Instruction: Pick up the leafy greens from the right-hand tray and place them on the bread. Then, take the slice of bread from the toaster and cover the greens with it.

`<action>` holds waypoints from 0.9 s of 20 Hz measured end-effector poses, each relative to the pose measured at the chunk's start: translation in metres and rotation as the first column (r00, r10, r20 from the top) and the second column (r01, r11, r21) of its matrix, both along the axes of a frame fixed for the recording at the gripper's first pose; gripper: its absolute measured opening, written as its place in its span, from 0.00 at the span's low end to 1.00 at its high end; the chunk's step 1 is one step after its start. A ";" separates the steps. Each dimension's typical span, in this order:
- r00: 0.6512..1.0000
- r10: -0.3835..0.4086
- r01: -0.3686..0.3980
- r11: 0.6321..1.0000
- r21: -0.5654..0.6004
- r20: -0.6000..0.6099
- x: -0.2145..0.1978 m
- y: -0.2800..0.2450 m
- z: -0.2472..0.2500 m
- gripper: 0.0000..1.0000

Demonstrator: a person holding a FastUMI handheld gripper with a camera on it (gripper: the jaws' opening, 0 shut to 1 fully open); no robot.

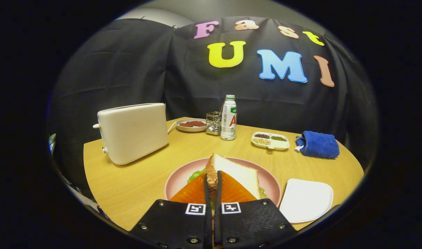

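**Room and obstacles around the plate**

The gripper is closed on a bread slice, held on edge over the pink plate. Left of the plate lies open tabletop up to the toaster, the tallest block. Right of the plate an empty white tray lies low, close beside it. Beyond, a bare band of table, then a far row: dish, rack, bottle, divided tray, blue towel
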State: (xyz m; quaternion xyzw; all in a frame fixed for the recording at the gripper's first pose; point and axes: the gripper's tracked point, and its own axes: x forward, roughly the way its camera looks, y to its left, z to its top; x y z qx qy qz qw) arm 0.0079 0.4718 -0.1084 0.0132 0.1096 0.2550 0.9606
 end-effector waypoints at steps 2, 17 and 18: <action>0.999 0.020 -0.020 1.000 0.008 -0.046 -0.001 0.005 -0.006 0.03; 0.994 0.082 -0.079 0.996 0.039 -0.073 -0.012 0.018 -0.004 0.32; 0.995 0.082 -0.080 0.996 0.034 -0.064 -0.013 0.018 -0.003 0.35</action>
